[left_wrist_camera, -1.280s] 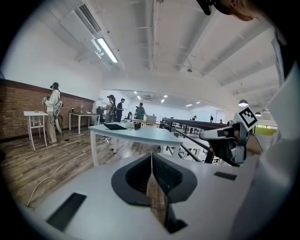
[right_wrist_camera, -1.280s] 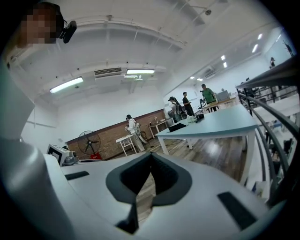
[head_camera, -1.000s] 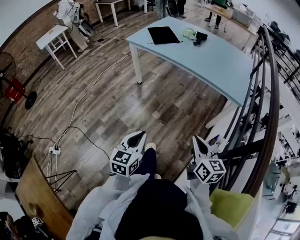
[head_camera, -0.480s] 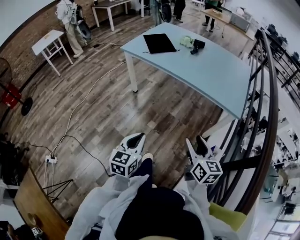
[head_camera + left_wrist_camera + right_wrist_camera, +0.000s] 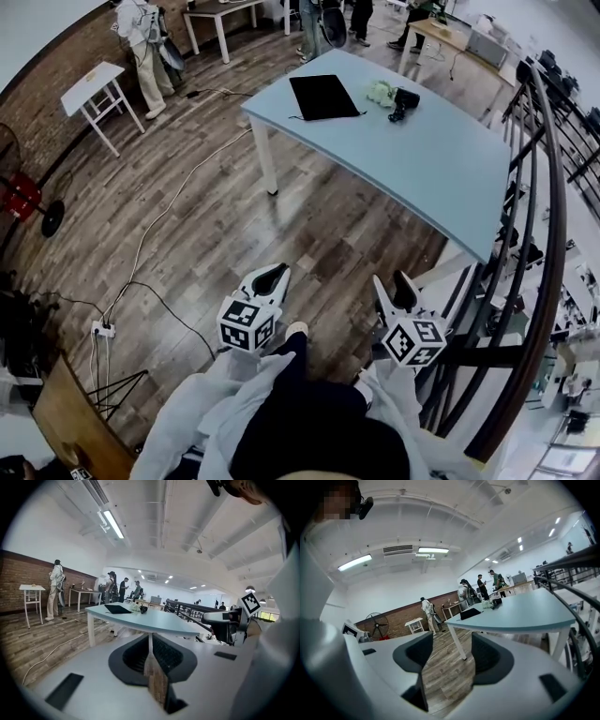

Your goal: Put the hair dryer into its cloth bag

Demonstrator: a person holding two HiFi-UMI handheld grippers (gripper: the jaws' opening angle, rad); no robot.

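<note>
While the person stands on the wooden floor (image 5: 234, 216), well short of the bench (image 5: 427, 155), both grippers are held out low in front of the body, side by side with a gap between them. The left gripper (image 5: 274, 273) has its jaws pressed together, and nothing is caught between them. The right gripper (image 5: 394, 284) has just been opening its jaws; they stand wide apart, and only floorboards show through the gap. Both point toward the far bench, tipped slightly downward.

A white sleeve (image 5: 202, 412) runs back from each gripper toward the near edge of the head view. Just right of the right gripper, a dark curved railing (image 5: 546, 187) sweeps from near to far. On the left, a pale cable (image 5: 169, 202) trails across the floor to a power strip (image 5: 103, 329).

The pale blue bench is well apart from both grippers. Its far end carries the flat black cloth bag (image 5: 324, 96) on the left. The black hair dryer (image 5: 403, 100) lies to the right of the bag, outside it, and a pale green bundle (image 5: 380, 91) sits between the two, just beside the dryer.

Farther left, a small white table (image 5: 94, 80) stands near a brick wall with a person in white (image 5: 145, 37) close beside it. A red fan (image 5: 28, 192) stands at the left edge.
</note>
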